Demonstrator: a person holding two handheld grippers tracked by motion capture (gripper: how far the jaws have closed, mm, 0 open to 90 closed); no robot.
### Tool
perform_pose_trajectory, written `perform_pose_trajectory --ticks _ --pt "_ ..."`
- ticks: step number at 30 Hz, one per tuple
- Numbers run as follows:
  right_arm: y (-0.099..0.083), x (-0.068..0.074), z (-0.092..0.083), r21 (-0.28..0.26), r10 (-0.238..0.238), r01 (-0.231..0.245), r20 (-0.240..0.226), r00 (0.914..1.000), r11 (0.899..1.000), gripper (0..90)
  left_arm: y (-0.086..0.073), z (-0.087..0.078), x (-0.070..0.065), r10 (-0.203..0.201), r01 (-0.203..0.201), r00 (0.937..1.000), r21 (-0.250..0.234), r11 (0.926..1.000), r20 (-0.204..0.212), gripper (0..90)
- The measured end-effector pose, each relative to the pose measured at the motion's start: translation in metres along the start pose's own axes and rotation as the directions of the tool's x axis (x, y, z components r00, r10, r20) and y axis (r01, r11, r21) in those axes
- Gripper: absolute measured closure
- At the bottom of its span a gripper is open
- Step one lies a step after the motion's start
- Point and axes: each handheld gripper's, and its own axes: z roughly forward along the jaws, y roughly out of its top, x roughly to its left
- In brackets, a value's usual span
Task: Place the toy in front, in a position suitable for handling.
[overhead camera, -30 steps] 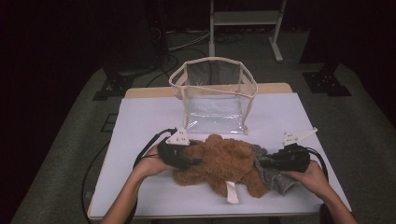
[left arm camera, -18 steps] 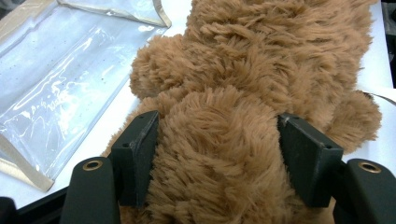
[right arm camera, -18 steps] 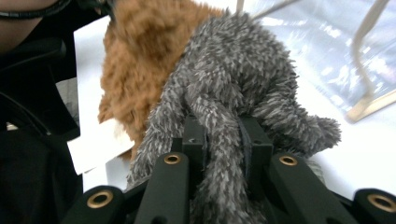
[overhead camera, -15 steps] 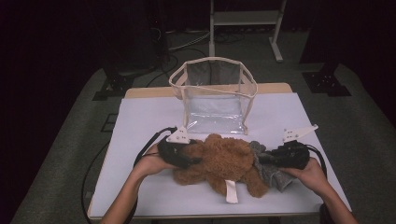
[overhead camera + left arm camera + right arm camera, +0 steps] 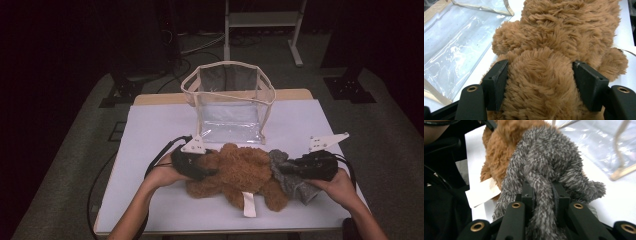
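the brown plush bear (image 5: 239,175) lies on the white table (image 5: 150,125) in the high view, in front of the clear bag (image 5: 227,102) and still outside it, so the packing looks barely begun; the left gripper (image 5: 202,167) and right gripper (image 5: 285,167) meet it from either end. in the left gripper view, the jaws straddle a fat fold of brown fur, both pads against it. in the right gripper view, the jaws are clenched on the grey plush part (image 5: 544,170).
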Motion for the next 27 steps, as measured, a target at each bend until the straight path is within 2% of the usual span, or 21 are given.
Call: perform_pose_trajectory --ticks 2,5,6,9,11,13,14,15,16,19,21,24,25,27 --pt "-0.008 -0.002 0.009 0.016 0.021 -0.021 -0.007 0.9997 1.0 74.8 -0.001 -0.001 0.0 0.007 -0.007 1.0 0.0 1.0 0.003 31.7" --pt "-0.022 -0.003 0.015 0.057 0.036 -0.037 0.015 0.9992 0.998 74.8 -0.002 -0.001 -0.001 -0.007 0.007 0.9999 -0.021 0.9998 0.009 31.5" --pt "-0.025 -0.004 0.012 0.042 0.056 -0.056 0.005 0.9984 0.998 74.8 -0.002 -0.001 -0.001 -0.004 0.004 0.9999 -0.022 0.9998 0.01 31.4" --pt "-0.024 -0.001 -0.001 0.014 0.046 -0.047 0.023 0.9987 0.999 74.8 -0.002 0.0 -0.001 0.001 -0.001 0.9999 -0.023 0.9997 0.012 31.4" --pt "-0.015 0.004 -0.012 -0.016 0.026 -0.026 0.028 0.9993 1.0 74.8 0.0 0.001 -0.002 0.008 -0.008 0.9999 -0.018 0.9998 0.015 31.5" --pt "0.001 0.011 -0.021 -0.055 -0.012 0.014 0.026 0.9996 0.998 74.8 0.002 0.002 -0.002 0.02 -0.02 0.9997 -0.012 0.9997 0.016 31.6" --pt "0.017 0.018 -0.024 -0.076 -0.053 0.055 0.024 0.9983 0.996 74.8 0.002 0.002 -0.002 0.028 -0.027 0.9994 -0.008 0.9996 0.019 31.5" --pt "0.017 0.018 -0.024 -0.076 -0.053 0.055 0.024 0.9983 0.996 74.8 0.003 0.003 -0.002 0.029 -0.029 0.9994 -0.008 0.9995 0.017 31.5" --pt "0.026 0.022 -0.024 -0.084 -0.077 0.079 0.021 0.9968 0.993 74.8 0.004 0.003 -0.003 0.032 -0.032 0.9993 -0.006 0.9995 0.019 31.5" --pt "0.052 0.031 -0.011 -0.073 -0.14 0.14 0.002 0.9901 0.988 74.8 0.005 0.003 -0.003 0.035 -0.035 0.9992 -0.003 0.9994 0.02 31.2" --pt "0.067 0.035 0.008 -0.046 -0.177 0.176 -0.012 0.9841 0.983 74.7 0.006 0.003 -0.003 0.042 -0.042 0.9989 -0.002 0.9991 0.018 30.4" --pt "0.075 0.035 0.03 -0.011 -0.198 0.197 -0.032 0.9798 0.98 74.7 0.005 -0.002 -0.004 0.048 -0.048 0.9987 -0.014 0.9988 0.014 27.7" --pt "0.076 0.034 0.037 0.002 -0.196 0.197 -0.029 0.9801 0.98 74.7 0.004 -0.004 -0.004 0.052 -0.052 0.9986 -0.014 0.9986 0.014 26.1" --pt "0.073 0.03 0.043 0.031 -0.186 0.187 -0.012 0.9824 0.982 74.7 0.001 -0.013 -0.003 0.035 -0.034 0.9993 -0.045 0.9984 0.015 22.5"
